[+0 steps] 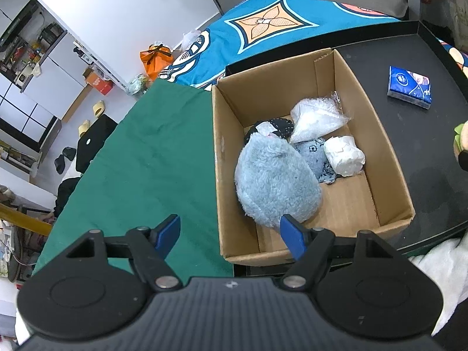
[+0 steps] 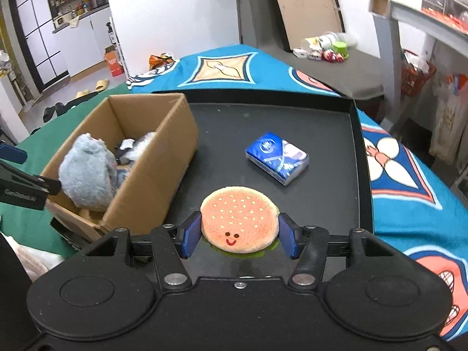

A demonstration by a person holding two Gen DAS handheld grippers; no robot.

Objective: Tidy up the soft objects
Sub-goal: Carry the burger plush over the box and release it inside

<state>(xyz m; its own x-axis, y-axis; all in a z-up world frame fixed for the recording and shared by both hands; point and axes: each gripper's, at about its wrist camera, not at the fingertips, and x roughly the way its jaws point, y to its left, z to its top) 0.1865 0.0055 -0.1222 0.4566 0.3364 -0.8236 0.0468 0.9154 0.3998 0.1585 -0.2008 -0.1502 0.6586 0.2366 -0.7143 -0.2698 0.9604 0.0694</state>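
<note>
A cardboard box [image 1: 231, 152] [image 2: 163, 158] stands on the black tray [image 1: 409, 158] [image 2: 321, 134]. It holds a fluffy grey-blue plush [image 1: 275, 181] [image 2: 87, 175], a clear plastic bag [image 1: 316, 117], a white wad [image 1: 345, 155] and dark and blue cloths. My left gripper [image 1: 231, 235] is open and empty above the box's near left corner. My right gripper [image 2: 239, 235] is shut on a plush hamburger [image 2: 239, 219] with a smiling face, just above the tray beside the box. A blue tissue pack [image 1: 409, 86] [image 2: 278, 158] lies on the tray.
A green cloth [image 1: 152, 158] covers the table left of the box. A blue patterned blanket [image 1: 263, 29] [image 2: 409, 193] lies behind and to the right of the tray. Slippers, an orange bag and shelves are on the floor at left.
</note>
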